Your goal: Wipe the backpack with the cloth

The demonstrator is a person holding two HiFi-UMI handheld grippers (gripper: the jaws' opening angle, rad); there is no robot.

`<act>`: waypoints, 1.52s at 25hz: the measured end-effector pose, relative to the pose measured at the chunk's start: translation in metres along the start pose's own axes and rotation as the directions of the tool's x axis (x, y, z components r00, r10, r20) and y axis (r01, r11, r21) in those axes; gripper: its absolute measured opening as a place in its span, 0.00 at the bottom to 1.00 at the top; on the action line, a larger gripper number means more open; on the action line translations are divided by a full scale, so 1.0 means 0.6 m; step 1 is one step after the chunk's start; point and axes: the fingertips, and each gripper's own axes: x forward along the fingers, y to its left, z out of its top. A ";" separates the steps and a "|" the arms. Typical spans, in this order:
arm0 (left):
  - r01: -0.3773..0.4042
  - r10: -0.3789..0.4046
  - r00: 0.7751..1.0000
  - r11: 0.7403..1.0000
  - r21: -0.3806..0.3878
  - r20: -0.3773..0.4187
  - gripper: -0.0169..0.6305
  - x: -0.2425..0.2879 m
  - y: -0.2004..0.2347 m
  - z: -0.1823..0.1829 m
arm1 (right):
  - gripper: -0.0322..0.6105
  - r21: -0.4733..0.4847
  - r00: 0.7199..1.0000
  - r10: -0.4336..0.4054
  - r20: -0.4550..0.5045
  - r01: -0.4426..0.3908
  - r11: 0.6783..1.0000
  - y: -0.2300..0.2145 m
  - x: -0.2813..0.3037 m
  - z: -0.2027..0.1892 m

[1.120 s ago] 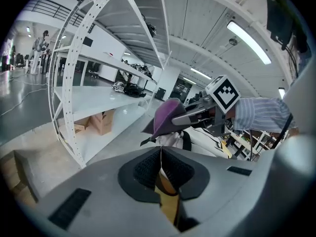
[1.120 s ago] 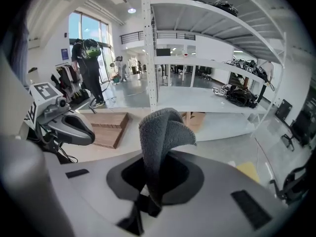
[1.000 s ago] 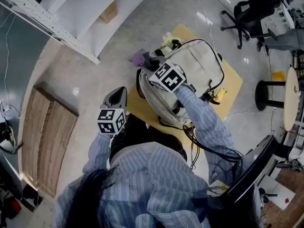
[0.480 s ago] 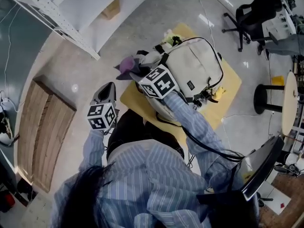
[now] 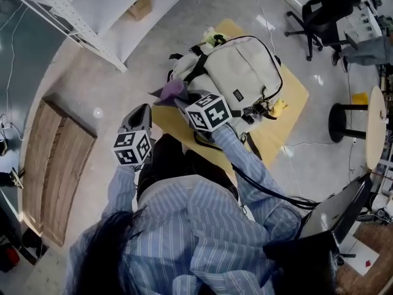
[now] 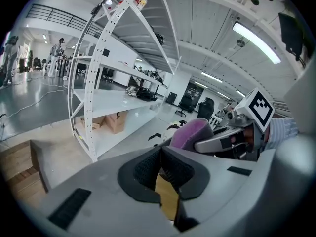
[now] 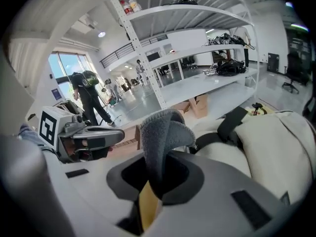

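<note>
A cream backpack (image 5: 245, 72) with black straps lies on a yellow board (image 5: 291, 97) on the floor. My right gripper (image 5: 182, 98) is at the pack's near-left corner, shut on a purple cloth (image 5: 171, 90) that sticks out past the pack's left edge. In the right gripper view the cloth (image 7: 165, 130) rises folded from the right gripper (image 7: 159, 174), with the backpack (image 7: 276, 147) just to the right. My left gripper (image 5: 142, 109) hovers left of the board, shut and holding nothing. In its own view the left gripper (image 6: 160, 168) has its pads together, with the cloth (image 6: 192, 132) beyond.
A white shelving rack (image 5: 73, 23) with a cardboard box (image 5: 138, 8) stands at the far left. A wooden pallet (image 5: 55, 165) lies on the left. An office chair (image 5: 325, 11), a black stool (image 5: 344, 121) and a round table (image 5: 376, 125) are at the right. A small yellow toy (image 5: 278, 107) hangs by the pack.
My right gripper has drawn the cloth back over the backpack to its near-left corner. The left gripper has stayed about where it was, still shut.
</note>
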 end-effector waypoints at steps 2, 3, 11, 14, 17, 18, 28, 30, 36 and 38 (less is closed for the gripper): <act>0.009 -0.009 1.000 1.000 0.008 0.002 0.04 -0.008 -0.022 -0.008 | 0.11 0.003 1.000 0.004 0.011 -0.004 1.000 0.011 -0.019 -0.019; 0.012 -0.012 1.000 1.000 0.012 0.004 0.04 -0.012 -0.033 -0.011 | 0.11 0.009 1.000 0.009 0.017 -0.009 1.000 0.017 -0.029 -0.030; 0.013 -0.013 1.000 1.000 0.007 0.010 0.04 -0.048 -0.107 -0.055 | 0.11 0.039 0.999 0.031 0.044 -0.032 0.999 0.044 -0.099 -0.121; 0.016 -0.016 1.000 1.000 0.004 0.012 0.04 -0.060 -0.134 -0.069 | 0.11 0.029 0.997 0.029 0.066 -0.031 0.999 0.049 -0.130 -0.138; 0.024 -0.024 1.000 1.000 -0.012 0.017 0.04 -0.068 -0.160 -0.083 | 0.11 0.034 0.997 0.032 0.075 -0.034 0.999 0.053 -0.157 -0.159; 0.028 -0.028 0.999 0.999 -0.017 0.019 0.04 -0.069 -0.168 -0.086 | 0.11 0.038 0.996 0.032 0.078 -0.035 0.999 0.054 -0.166 -0.168; 0.080 -0.079 0.997 0.997 -0.022 0.016 0.04 -0.065 -0.251 -0.128 | 0.11 0.094 0.997 0.022 0.077 -0.030 0.995 0.047 -0.256 -0.269; 0.088 -0.088 0.996 0.996 -0.021 0.012 0.04 -0.063 -0.263 -0.134 | 0.11 0.103 0.998 0.008 0.056 -0.014 0.995 0.038 -0.270 -0.294; 0.100 -0.099 0.995 0.995 -0.007 0.017 0.04 -0.066 -0.281 -0.136 | 0.11 0.130 0.997 -0.080 -0.023 0.082 0.988 -0.007 -0.308 -0.370; 0.097 -0.097 0.995 0.995 0.000 0.022 0.04 -0.069 -0.279 -0.131 | 0.11 0.145 0.996 -0.091 -0.026 0.094 0.985 -0.016 -0.320 -0.380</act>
